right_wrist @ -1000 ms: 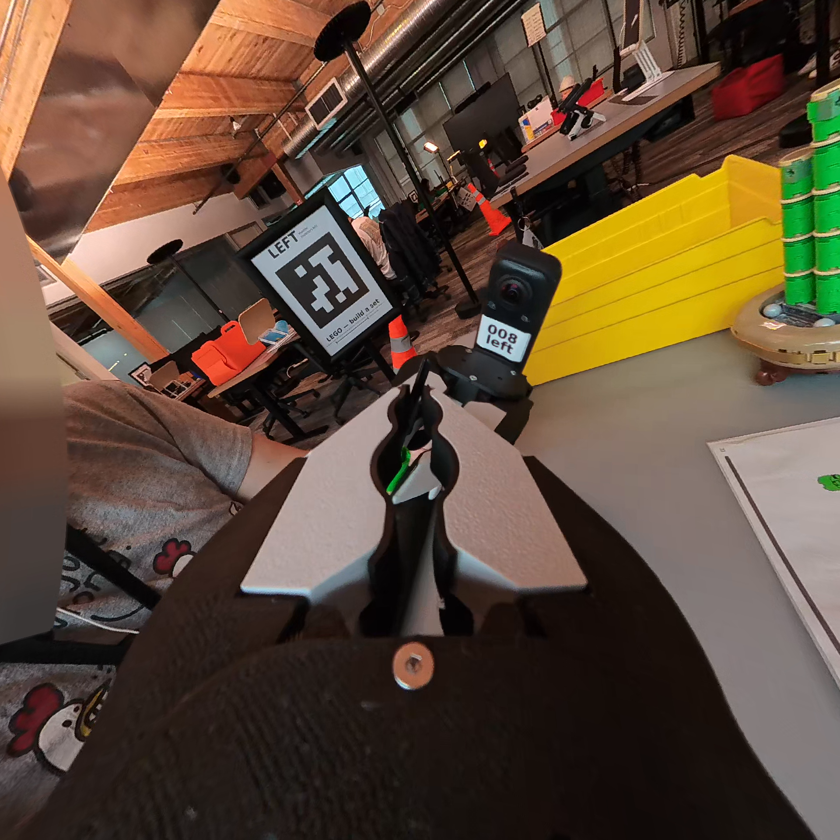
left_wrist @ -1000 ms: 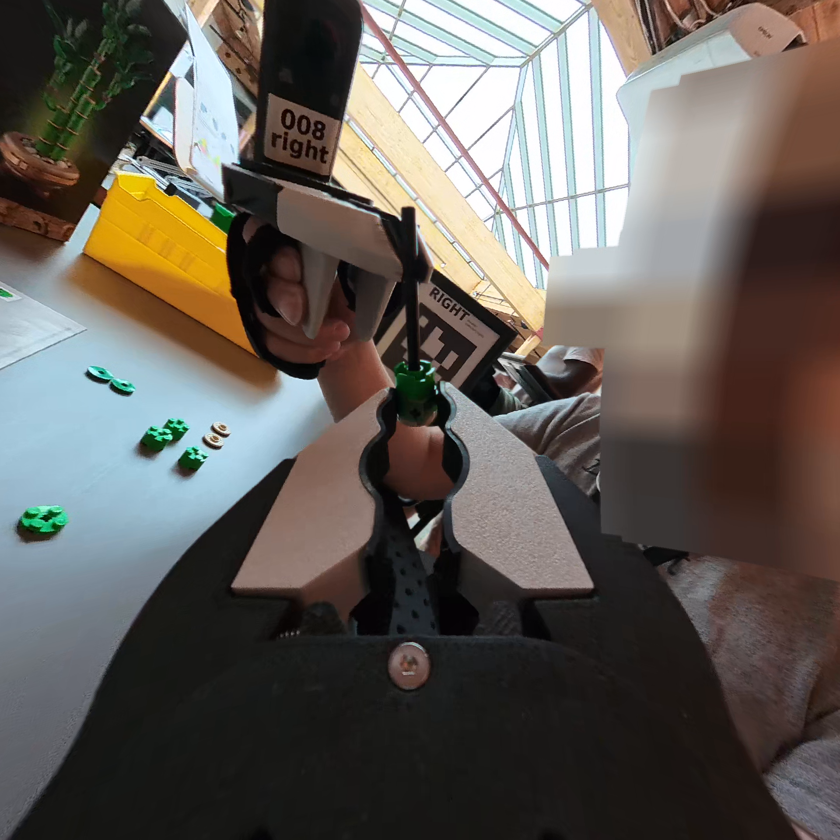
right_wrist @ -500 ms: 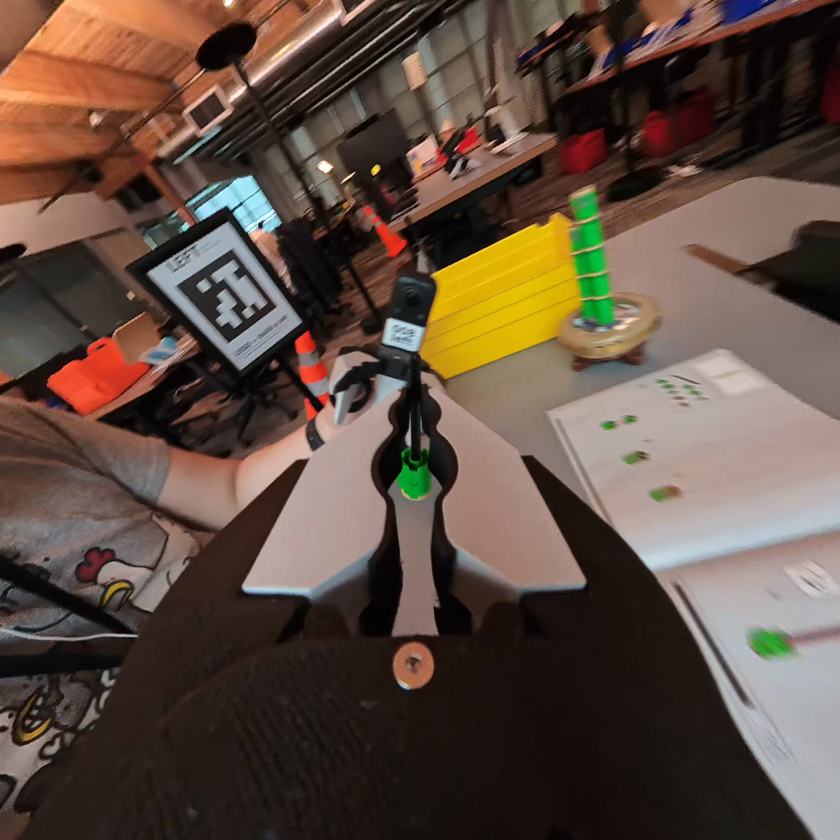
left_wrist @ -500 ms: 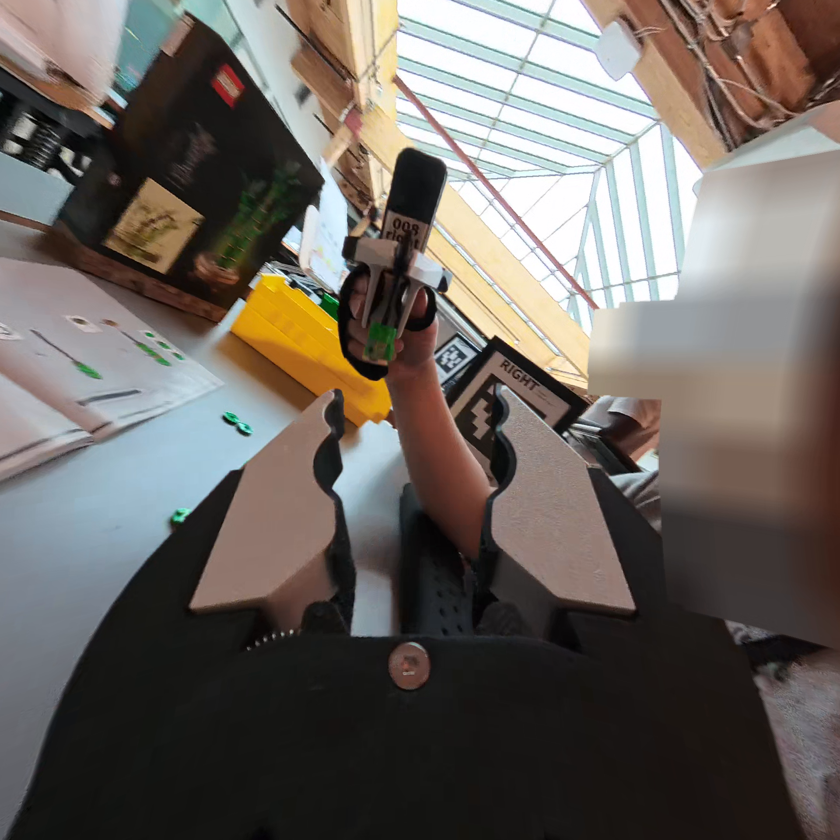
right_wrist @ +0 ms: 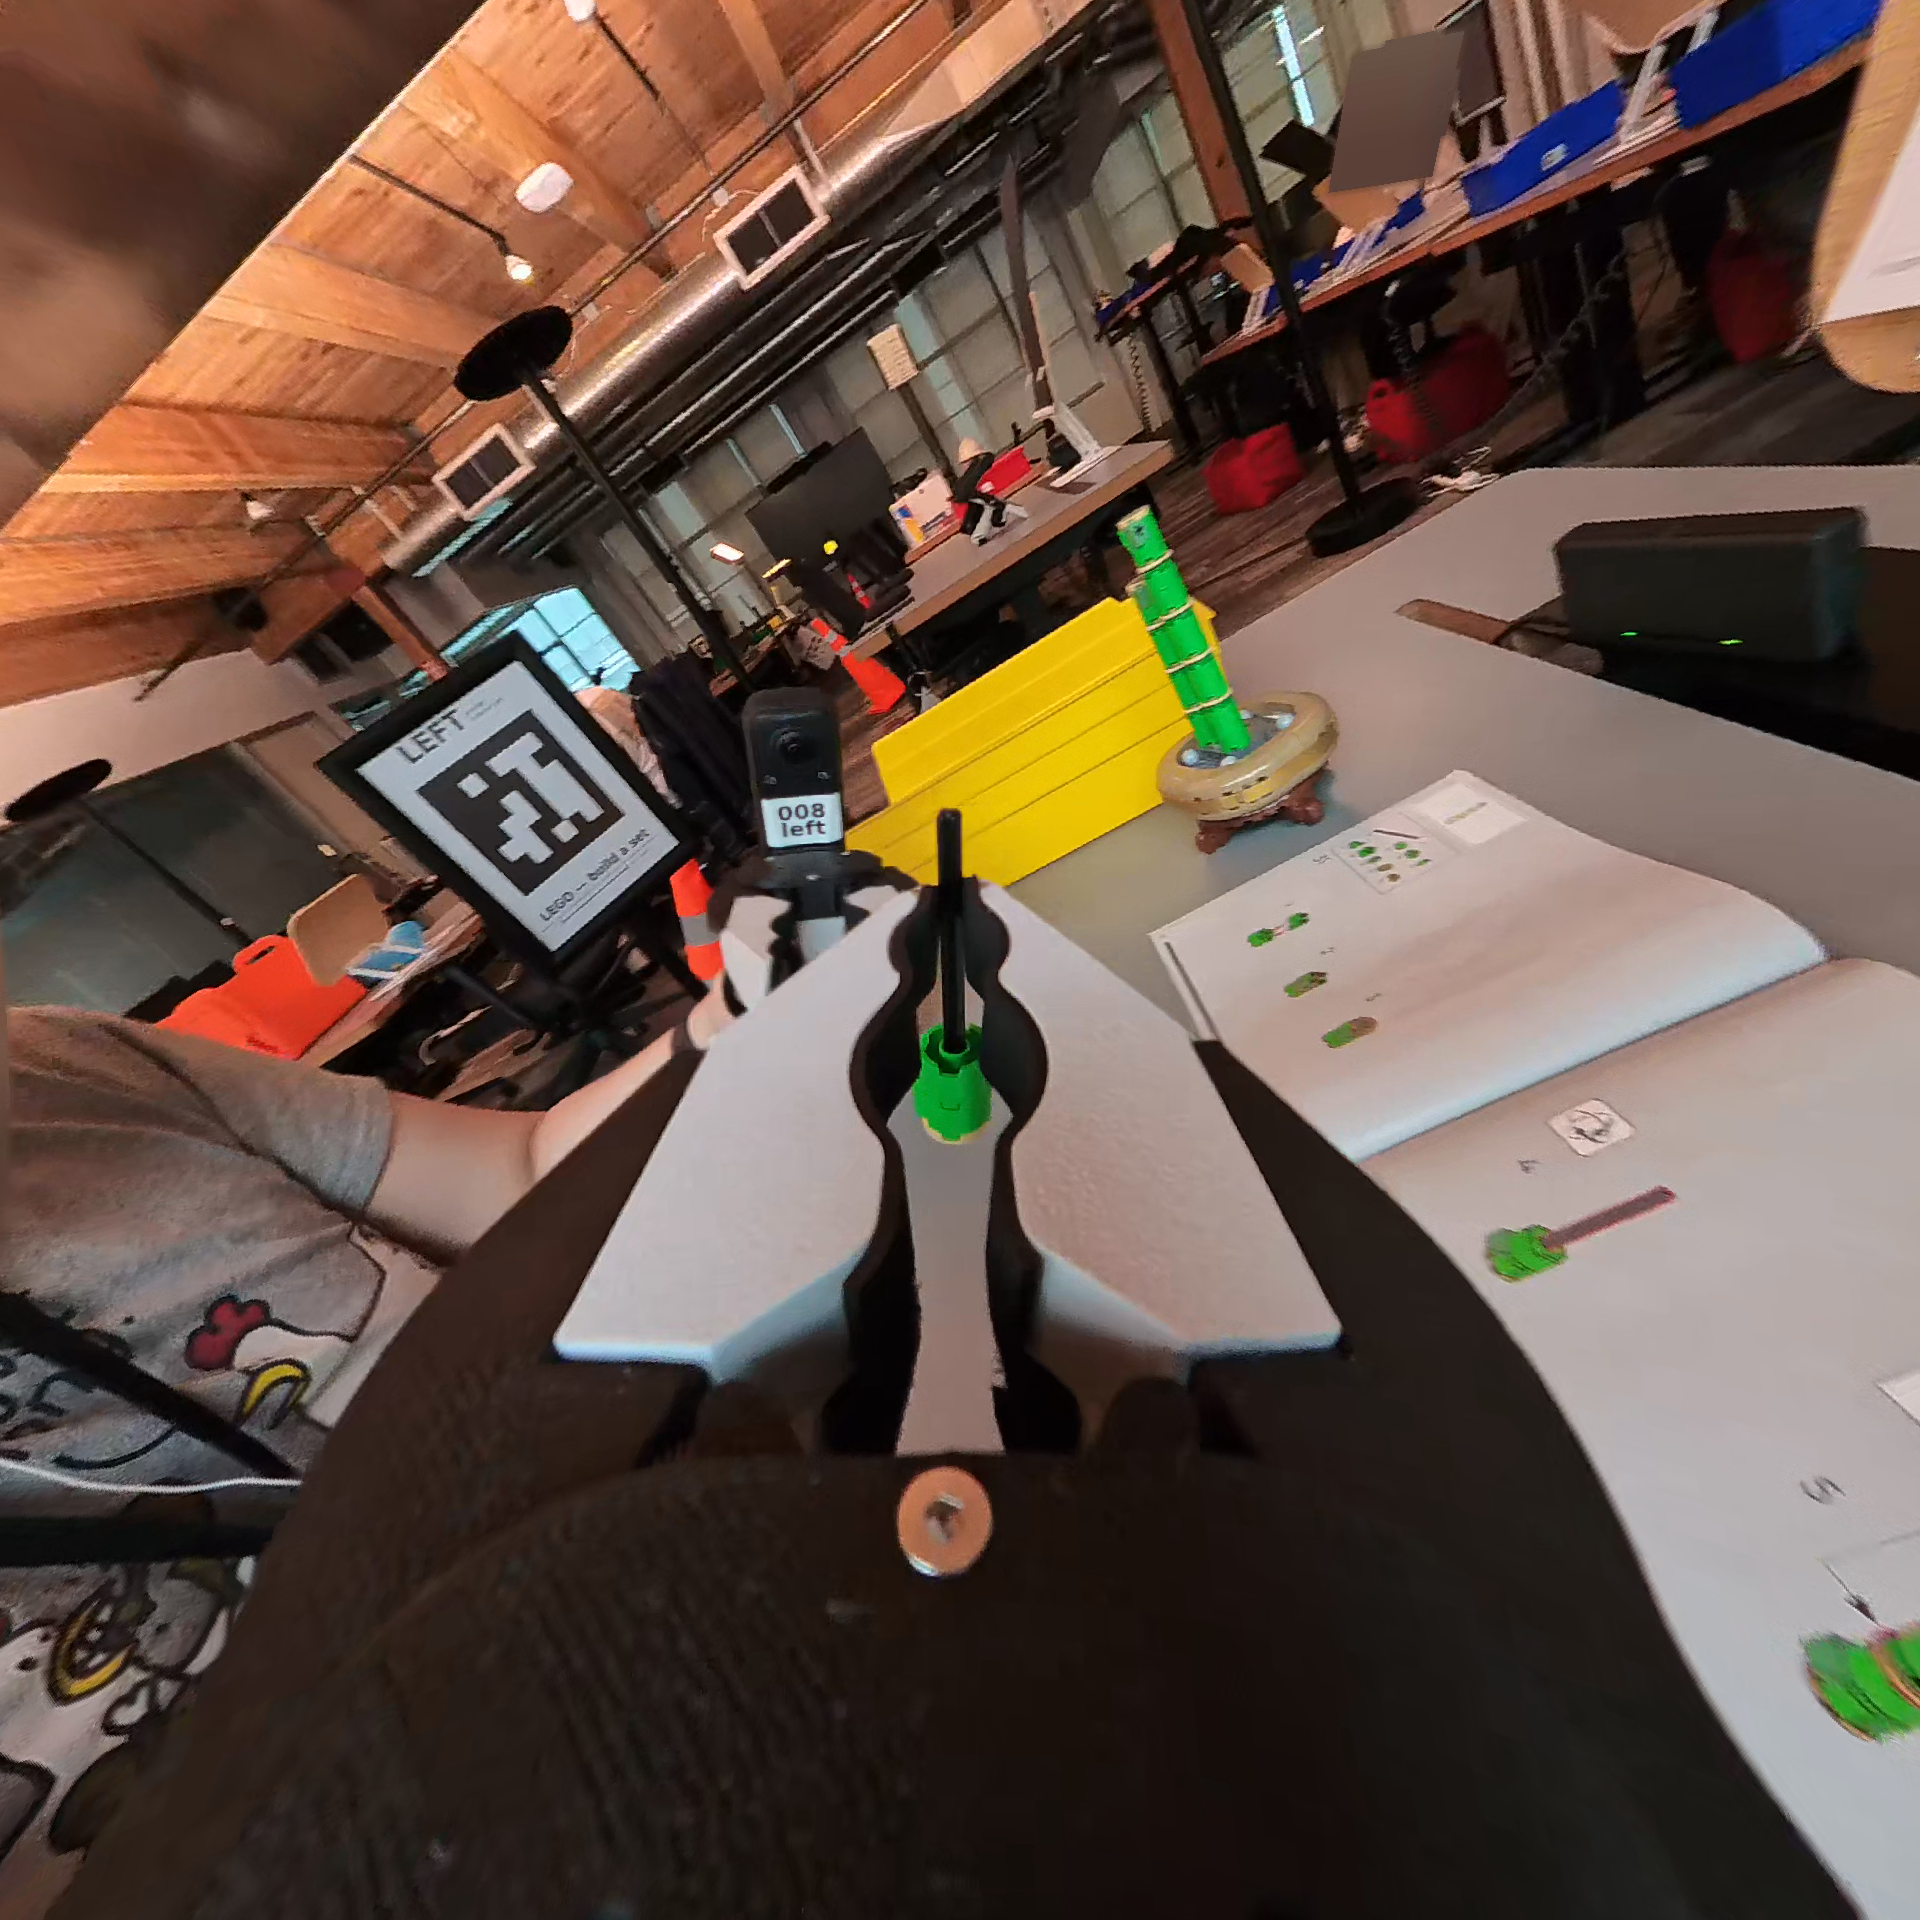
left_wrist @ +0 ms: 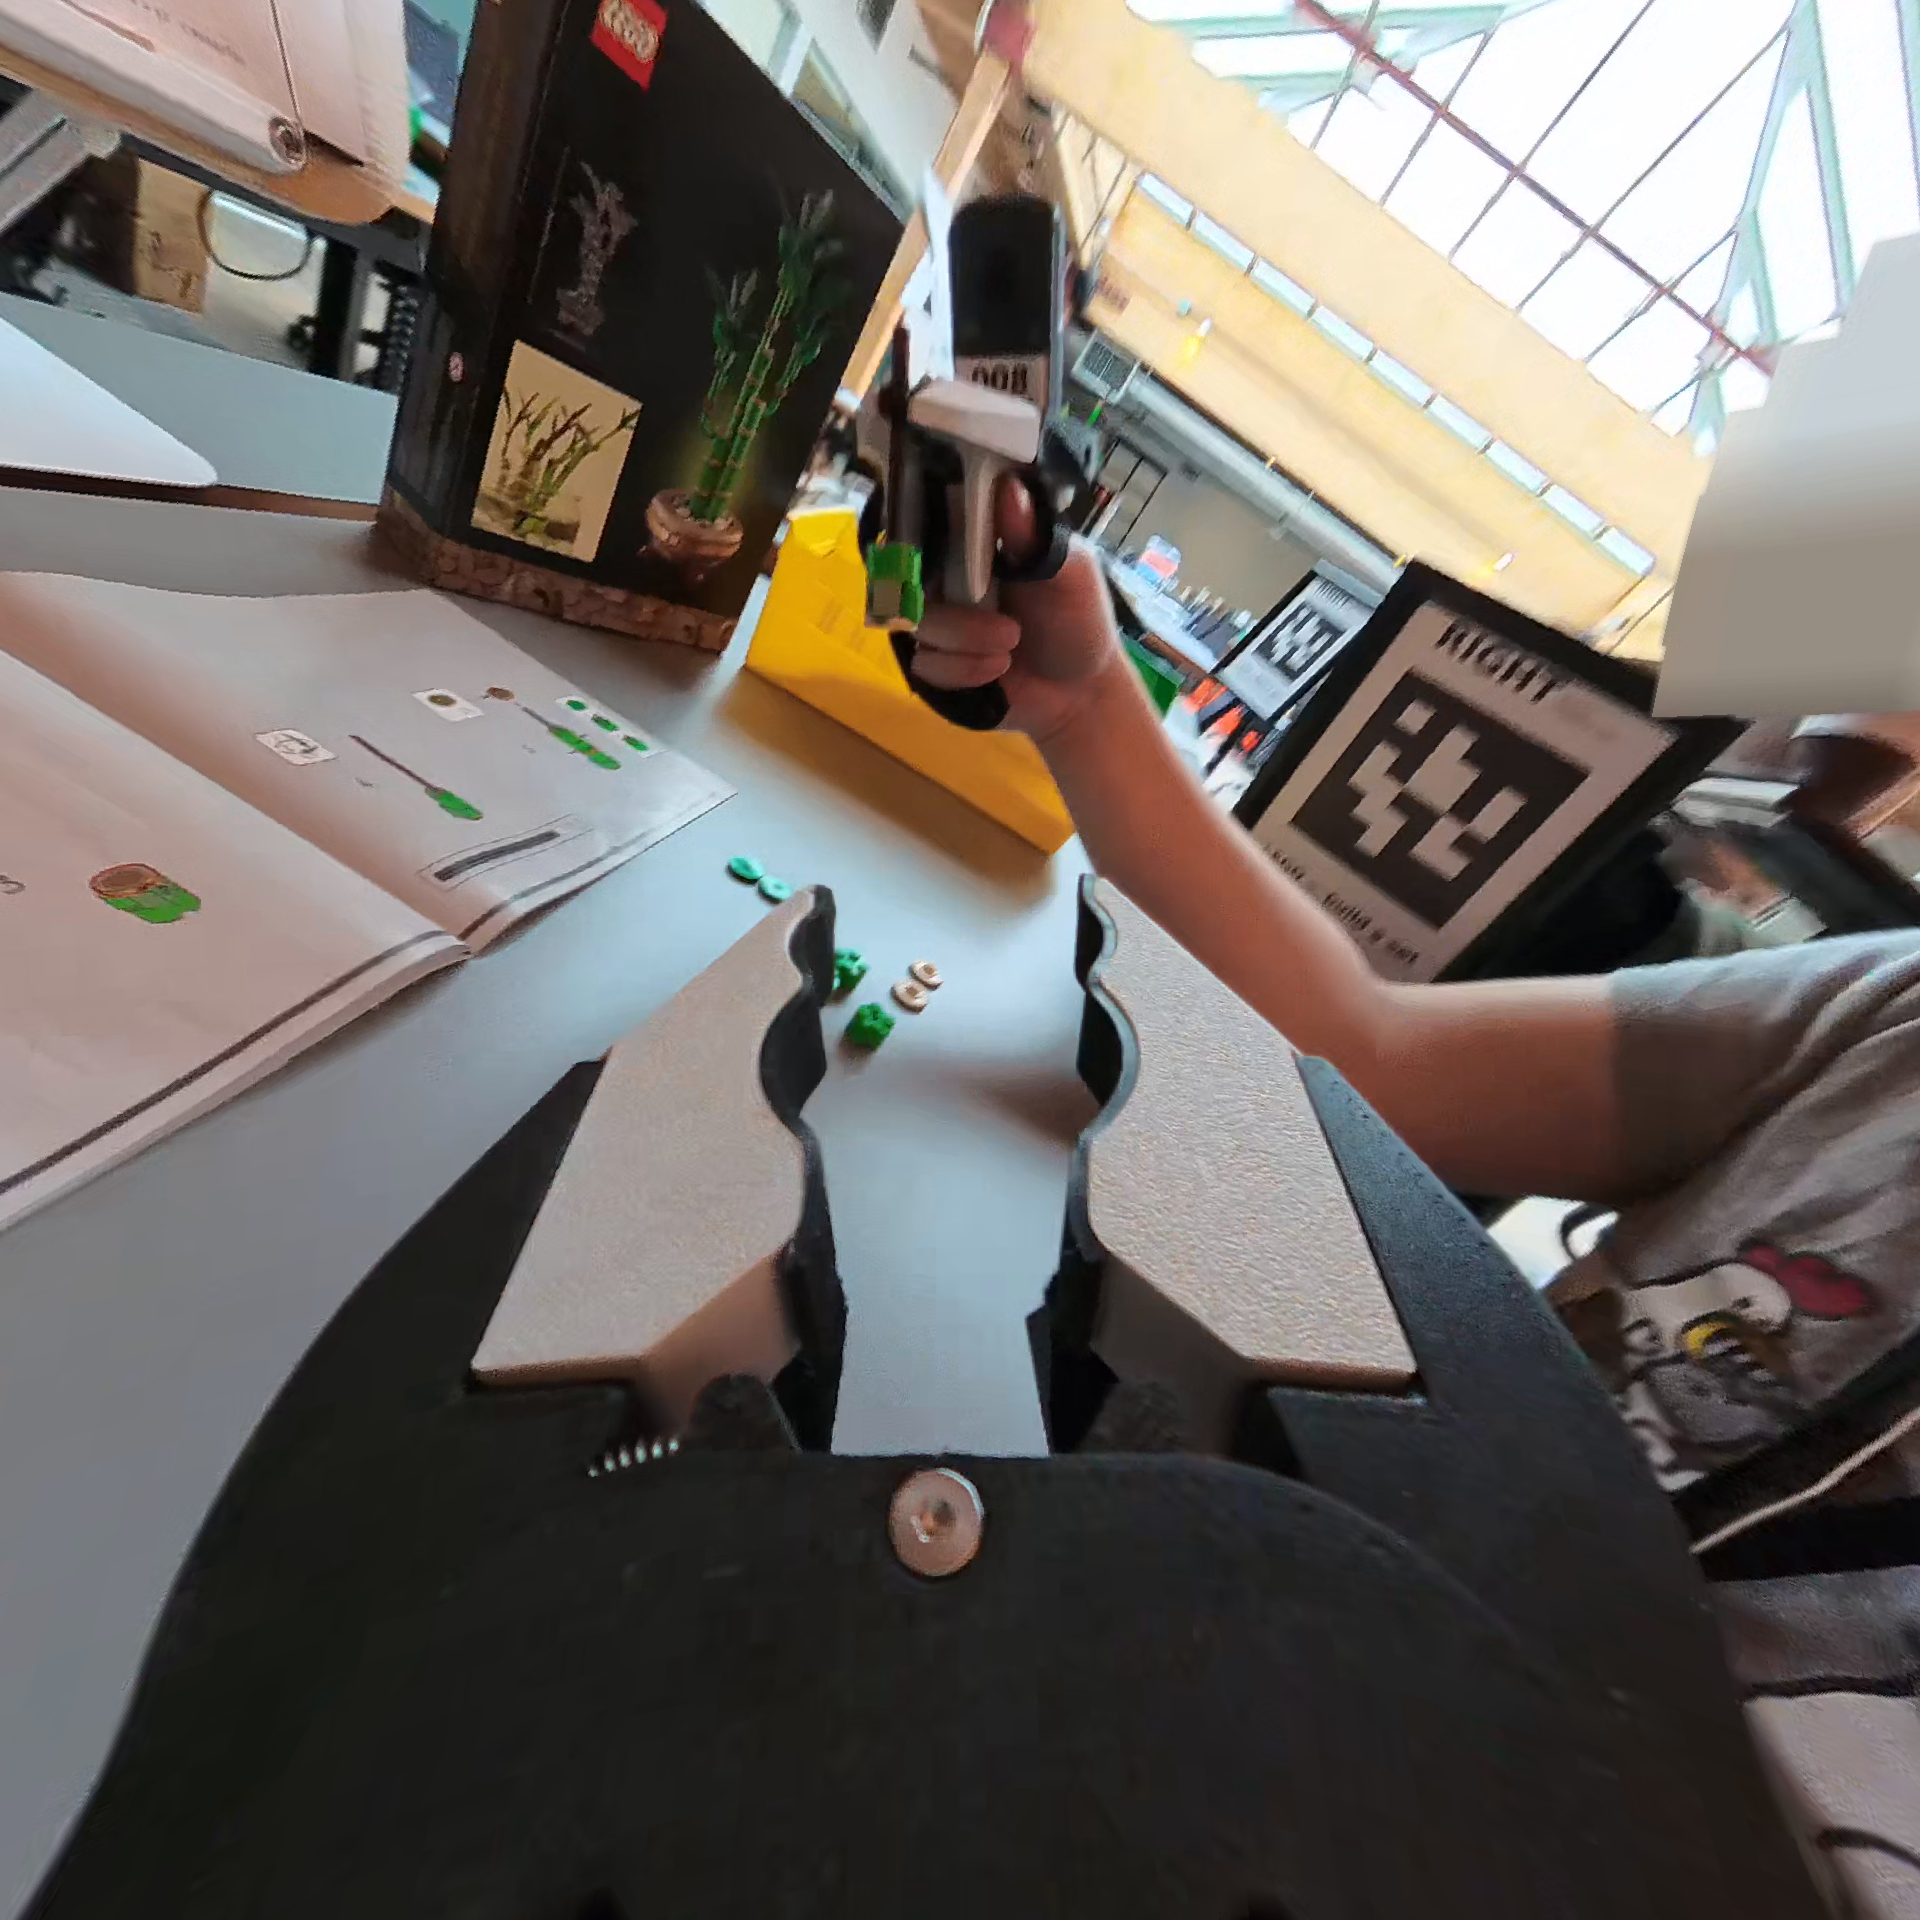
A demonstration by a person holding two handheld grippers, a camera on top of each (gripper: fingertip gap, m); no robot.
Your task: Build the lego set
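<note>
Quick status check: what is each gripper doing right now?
Left gripper: open, empty.
Right gripper: shut on the black rod carrying a green round piece.

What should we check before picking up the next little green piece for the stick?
1. Right gripper holds the black stick with the green piece on it: ok.
2. Left gripper is open and holds nothing: ok.
3. Loose green bricks lie on the table ahead of the left gripper: ok.
4. Two tan rings lie beside them, apart from the bricks: ok.
5. Instruction book is open at the stick steps: ok.
6. Green piece is pushed to the right spot on the stick: cannot tell.
</note>
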